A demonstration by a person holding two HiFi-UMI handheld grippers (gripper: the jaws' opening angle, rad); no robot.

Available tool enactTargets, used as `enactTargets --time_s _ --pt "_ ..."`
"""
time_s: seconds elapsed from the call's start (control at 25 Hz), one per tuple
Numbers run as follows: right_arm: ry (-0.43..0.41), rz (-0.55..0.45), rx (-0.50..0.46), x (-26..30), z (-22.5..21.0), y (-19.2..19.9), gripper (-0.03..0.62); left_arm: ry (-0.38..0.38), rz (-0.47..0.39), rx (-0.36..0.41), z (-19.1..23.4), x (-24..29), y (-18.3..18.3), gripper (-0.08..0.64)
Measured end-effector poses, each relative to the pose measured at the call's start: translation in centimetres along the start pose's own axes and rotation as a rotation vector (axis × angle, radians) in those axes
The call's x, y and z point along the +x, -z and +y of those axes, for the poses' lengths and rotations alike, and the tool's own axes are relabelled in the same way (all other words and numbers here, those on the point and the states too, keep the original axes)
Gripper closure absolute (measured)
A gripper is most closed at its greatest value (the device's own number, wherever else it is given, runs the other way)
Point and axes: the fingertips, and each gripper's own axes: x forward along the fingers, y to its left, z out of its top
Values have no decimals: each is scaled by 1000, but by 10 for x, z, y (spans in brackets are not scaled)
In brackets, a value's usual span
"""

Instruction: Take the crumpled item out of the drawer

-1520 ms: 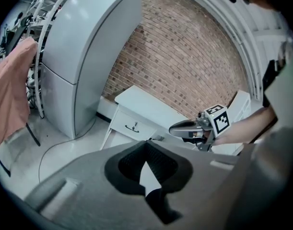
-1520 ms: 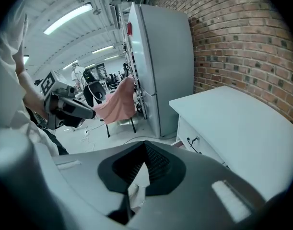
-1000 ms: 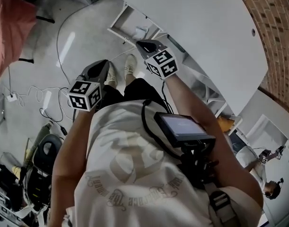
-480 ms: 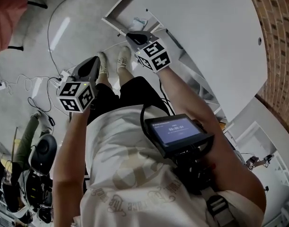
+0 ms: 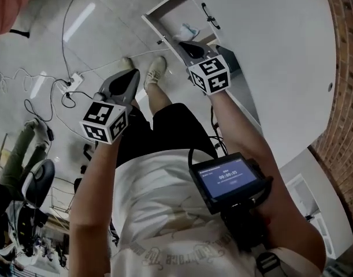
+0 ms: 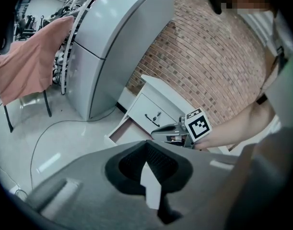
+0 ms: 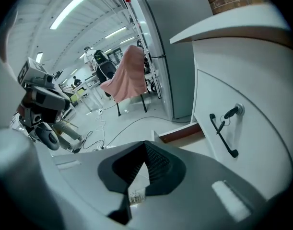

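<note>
Hanging over the floor at seven o'clock from the open drawer, the left gripper keeps its fingers clenched on nothing, probably held aside as a spare. The crumpled item lies inside the drawer. Just at six o'clock from it, the right gripper points toward it, fingers clenched and empty; they would need to spread before grasping.

A pale, glossy floor is seen, with thin cables trailed across it to a power strip. A white cabinet is stood on the floor with its bottom drawer pulled open. A crumpled item is seen lying inside the drawer. Two light shoes are planted on the floor just beside it.
</note>
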Motion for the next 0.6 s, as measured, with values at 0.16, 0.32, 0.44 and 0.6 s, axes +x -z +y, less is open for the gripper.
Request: enactTargets --time_s 0.16,0.32,0.44,0.6 --pt "7 30 -6 26 -19 15 584 16 -53 -53 15 15 7 560" --pt "16 55 -15 45 -33 29 584 10 -49 -71 25 33 14 560" --pt "28 85 -19 60 -44 43 584 8 -32 -86 32 47 22 560" --pt "49 133 -19 84 -63 63 584 18 -30 -99 44 65 29 560"
